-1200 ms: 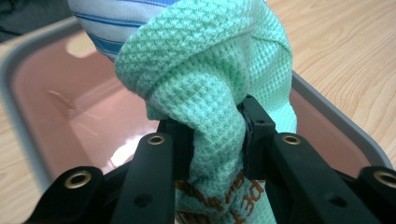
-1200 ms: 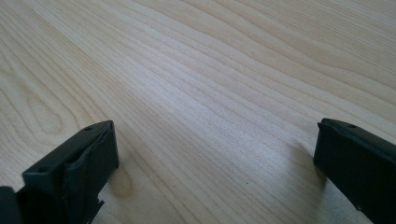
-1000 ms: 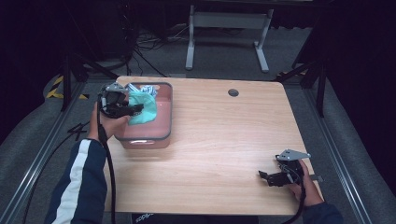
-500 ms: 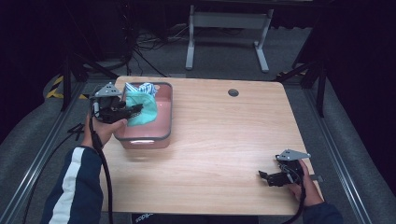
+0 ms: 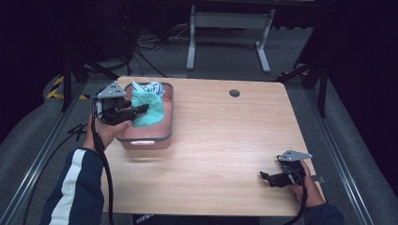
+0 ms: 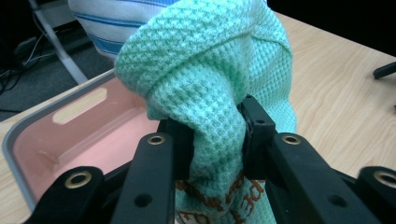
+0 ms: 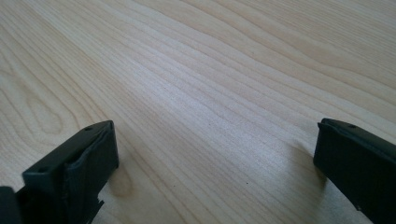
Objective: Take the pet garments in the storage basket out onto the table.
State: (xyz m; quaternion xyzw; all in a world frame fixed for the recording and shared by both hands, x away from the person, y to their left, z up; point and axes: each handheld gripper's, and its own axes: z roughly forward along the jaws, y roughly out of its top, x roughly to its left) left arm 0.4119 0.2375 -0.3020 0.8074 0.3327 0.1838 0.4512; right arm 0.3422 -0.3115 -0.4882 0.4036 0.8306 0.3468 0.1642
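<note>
The left tool (image 5: 141, 110) sits over the near-left part of the pink bin (image 5: 167, 123), which stands at the far-left corner of the tabletop (image 5: 225, 140). Its jaws are closed on a fold of the green cloth (image 5: 149, 108). In the left gripper view the cloth (image 6: 210, 79) bulges above the jaws and hangs between them, with brown lettering on its lower part. The cloth is raised above the bin floor (image 6: 102, 140). A white cloth with blue stripes (image 5: 145, 87) lies behind the green cloth at the far side of the bin.

The right tool (image 5: 268, 177) rests near the near-right edge of the tabletop, well apart from the bin. Its jaws stand wide apart with nothing between them; the right gripper view shows bare wood (image 7: 210, 93) between the two jaws
</note>
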